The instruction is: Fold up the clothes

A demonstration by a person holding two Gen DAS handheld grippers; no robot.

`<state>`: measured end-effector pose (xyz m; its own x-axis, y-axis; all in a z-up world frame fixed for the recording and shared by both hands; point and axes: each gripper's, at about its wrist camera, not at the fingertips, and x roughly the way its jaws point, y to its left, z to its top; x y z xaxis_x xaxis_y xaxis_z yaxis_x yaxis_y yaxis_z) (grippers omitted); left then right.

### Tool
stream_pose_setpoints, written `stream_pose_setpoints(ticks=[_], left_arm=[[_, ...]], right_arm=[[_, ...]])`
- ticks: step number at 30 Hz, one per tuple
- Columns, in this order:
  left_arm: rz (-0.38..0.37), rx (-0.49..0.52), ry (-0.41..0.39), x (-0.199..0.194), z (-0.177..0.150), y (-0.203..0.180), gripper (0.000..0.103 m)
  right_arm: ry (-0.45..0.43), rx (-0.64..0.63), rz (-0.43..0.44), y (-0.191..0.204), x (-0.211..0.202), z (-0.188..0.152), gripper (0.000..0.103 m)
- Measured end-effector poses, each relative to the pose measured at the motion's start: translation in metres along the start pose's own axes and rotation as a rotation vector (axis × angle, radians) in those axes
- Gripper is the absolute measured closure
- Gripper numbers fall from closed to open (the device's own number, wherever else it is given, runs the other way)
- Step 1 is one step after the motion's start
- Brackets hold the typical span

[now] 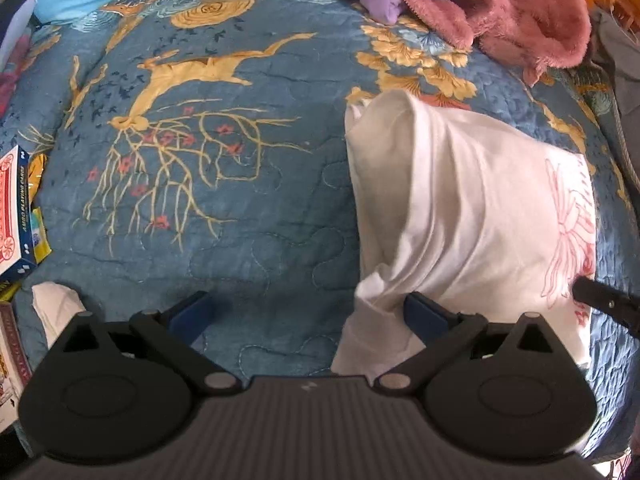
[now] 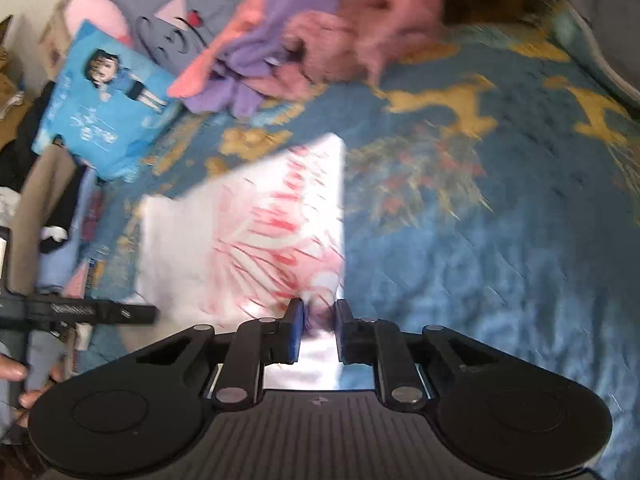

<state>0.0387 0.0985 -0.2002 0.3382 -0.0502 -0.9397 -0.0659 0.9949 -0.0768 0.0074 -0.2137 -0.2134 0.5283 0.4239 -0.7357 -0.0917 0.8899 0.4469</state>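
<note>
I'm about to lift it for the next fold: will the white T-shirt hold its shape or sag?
The white T-shirt will probably sag: it already lies in soft creases and bunches on the quilt. It looks thin, so likely light. The right gripper, closed on an edge, may only drag that part up.

- T-shirt (image 1: 472, 216) lies on quilt (image 1: 248, 208), right of centre.
- Clothes pile (image 1: 480, 8) behind it, far edge.
- Card box (image 1: 16, 216) at quilt's left edge.
</note>
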Motion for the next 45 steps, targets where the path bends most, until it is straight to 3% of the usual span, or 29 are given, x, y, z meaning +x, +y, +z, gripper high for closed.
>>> stream_pose_setpoints(ticks=[2,5,7,8,13,17,18,19,22,23,29,31,35,37,40,45], left_arm=[[0.007,0.003,0.001,0.001,0.001,-0.001,0.0],[0.011,0.005,-0.035,-0.005,0.0,-0.001,0.0],[0.004,0.006,-0.08,-0.013,0.0,-0.002,0.0],[0.0,0.006,-0.102,-0.017,-0.001,-0.002,0.0],[-0.057,0.004,-0.163,-0.03,-0.003,-0.001,0.0],[-0.075,-0.001,-0.169,-0.032,-0.003,-0.002,0.0],[-0.077,-0.005,-0.168,-0.032,-0.003,-0.002,0.0],[-0.078,-0.008,-0.167,-0.031,-0.003,-0.002,0.0],[-0.072,-0.006,-0.167,-0.032,-0.002,-0.003,0.0],[-0.07,-0.004,-0.168,-0.031,-0.002,-0.003,0.0],[-0.068,-0.01,-0.178,-0.033,-0.003,-0.002,0.0],[-0.069,-0.007,-0.177,-0.033,-0.004,-0.003,0.0],[-0.085,0.012,-0.178,-0.036,-0.007,-0.007,0.0],[-0.113,0.017,-0.175,-0.038,-0.009,-0.01,0.0],[-0.151,0.029,-0.172,-0.041,-0.015,-0.018,0.0],[-0.137,0.054,-0.183,-0.044,-0.018,-0.028,0.0]], right_arm=[[-0.018,0.019,0.035,-0.006,-0.008,-0.002,0.087],[-0.111,0.081,0.101,-0.016,-0.022,0.011,0.079],[-0.176,0.126,0.144,-0.023,-0.032,0.021,0.057],[-0.198,0.131,0.148,-0.025,-0.033,0.027,0.055],[-0.147,0.141,0.203,-0.037,0.004,0.064,0.041],[-0.056,0.188,0.234,-0.044,0.046,0.077,0.041],[-0.049,0.2,0.256,-0.045,0.052,0.078,0.051],[-0.047,0.224,0.271,-0.045,0.054,0.078,0.089],[-0.041,0.321,0.279,-0.044,0.053,0.076,0.089],[-0.081,0.368,0.247,-0.045,0.044,0.069,0.09],[-0.469,0.709,-0.077,-0.057,-0.04,0.002,0.09],[-0.455,0.784,-0.116,-0.073,-0.051,-0.024,0.09],[-0.438,0.805,-0.086,-0.085,-0.069,-0.06,0.087],[-0.442,0.812,-0.067,-0.083,-0.079,-0.068,0.077],[-0.407,0.739,-0.028,-0.073,-0.089,-0.073,0.068],[-0.266,0.599,0.099,-0.055,-0.074,-0.078,0.068]])
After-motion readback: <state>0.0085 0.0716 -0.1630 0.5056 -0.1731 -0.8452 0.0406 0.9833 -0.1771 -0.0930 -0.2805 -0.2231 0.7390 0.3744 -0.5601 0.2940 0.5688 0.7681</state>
